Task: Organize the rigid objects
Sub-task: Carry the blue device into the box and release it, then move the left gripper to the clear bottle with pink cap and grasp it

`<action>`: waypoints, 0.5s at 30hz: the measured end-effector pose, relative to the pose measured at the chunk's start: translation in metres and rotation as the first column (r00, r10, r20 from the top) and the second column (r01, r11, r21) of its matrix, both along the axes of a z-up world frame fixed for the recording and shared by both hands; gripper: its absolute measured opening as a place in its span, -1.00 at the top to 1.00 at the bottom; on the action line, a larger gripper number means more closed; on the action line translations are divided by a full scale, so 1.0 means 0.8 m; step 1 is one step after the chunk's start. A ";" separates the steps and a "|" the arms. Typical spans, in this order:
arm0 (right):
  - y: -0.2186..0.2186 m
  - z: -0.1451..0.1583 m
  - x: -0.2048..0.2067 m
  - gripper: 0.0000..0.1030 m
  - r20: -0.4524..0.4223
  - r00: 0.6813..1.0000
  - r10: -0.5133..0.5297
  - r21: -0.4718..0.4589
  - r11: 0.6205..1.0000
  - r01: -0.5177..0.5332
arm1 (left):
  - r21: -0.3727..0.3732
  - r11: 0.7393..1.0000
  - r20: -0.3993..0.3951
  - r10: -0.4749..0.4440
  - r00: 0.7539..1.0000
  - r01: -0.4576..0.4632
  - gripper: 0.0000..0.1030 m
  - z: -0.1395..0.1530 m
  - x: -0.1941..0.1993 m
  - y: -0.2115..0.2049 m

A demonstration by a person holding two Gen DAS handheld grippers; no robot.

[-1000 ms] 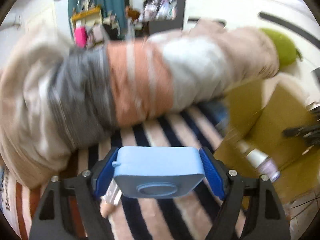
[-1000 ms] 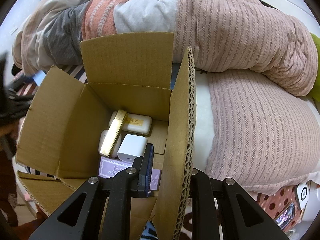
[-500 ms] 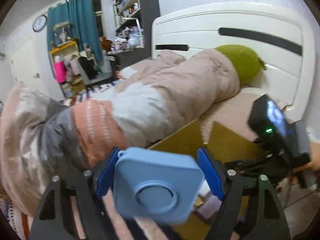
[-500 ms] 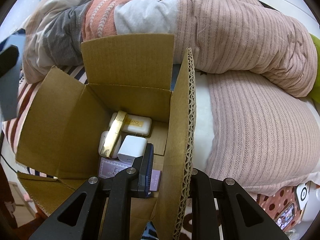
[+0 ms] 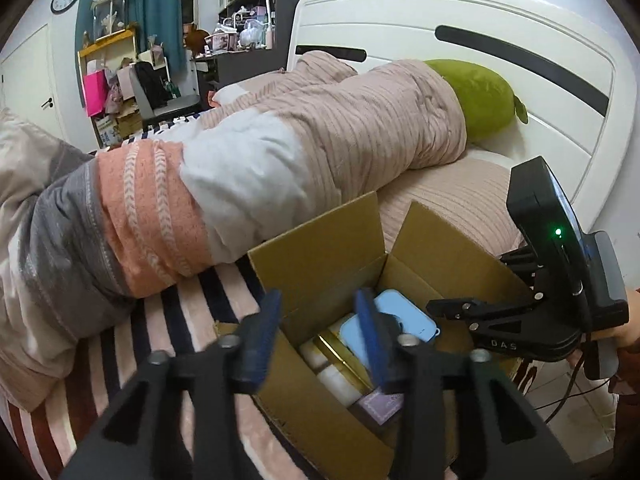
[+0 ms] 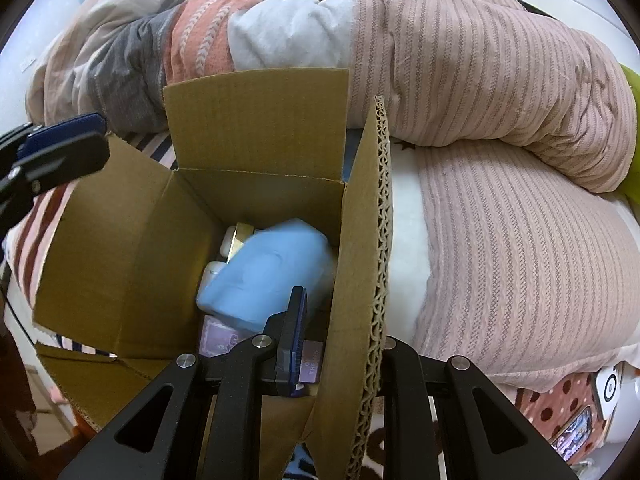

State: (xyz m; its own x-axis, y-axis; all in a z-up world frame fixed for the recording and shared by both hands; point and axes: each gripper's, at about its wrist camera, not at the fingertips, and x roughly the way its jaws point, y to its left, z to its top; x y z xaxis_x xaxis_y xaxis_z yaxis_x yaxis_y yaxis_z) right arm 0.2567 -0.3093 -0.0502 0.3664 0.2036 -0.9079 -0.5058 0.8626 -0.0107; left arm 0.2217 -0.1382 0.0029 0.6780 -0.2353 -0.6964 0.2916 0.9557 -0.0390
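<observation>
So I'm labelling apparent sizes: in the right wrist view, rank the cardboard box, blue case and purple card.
1. cardboard box
2. blue case
3. purple card, though it is partly hidden.

The box (image 6: 256,120) is brown corrugated cardboard, matt, with a rough fluted cut edge. The blue case (image 6: 276,276) is smooth matt plastic. The gold bar (image 5: 340,350) looks glossy. The quilt (image 6: 500,80) is ribbed soft cloth. The headboard (image 5: 500,12) is smooth and white.

box (image 6: 256,120) brown | case (image 6: 272,276) light blue | blanket (image 5: 360,128) pink striped
</observation>
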 end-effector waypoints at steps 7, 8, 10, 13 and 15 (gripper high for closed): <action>0.001 -0.001 0.000 0.73 -0.001 1.000 0.000 -0.003 1.000 0.000 | 0.018 1.000 -0.002 -0.022 1.000 0.022 0.02 0.005 -0.010 0.001; 0.001 -0.001 0.000 0.73 -0.002 1.000 0.000 -0.004 1.000 0.000 | 0.021 1.000 0.001 -0.023 1.000 0.023 0.01 0.006 -0.011 0.002; 0.002 -0.001 0.000 0.73 -0.003 1.000 0.000 -0.005 1.000 0.000 | 0.018 1.000 0.007 -0.020 1.000 0.020 -0.13 0.008 -0.016 0.005; 0.001 -0.001 0.000 0.73 -0.006 1.000 0.000 -0.006 1.000 0.000 | 0.009 1.000 0.029 -0.009 1.000 0.009 -0.46 0.014 -0.026 0.013; 0.000 -0.002 0.001 0.73 -0.008 1.000 -0.001 -0.007 1.000 0.001 | 0.009 1.000 0.047 -0.001 0.999 0.001 -0.60 0.018 -0.033 0.019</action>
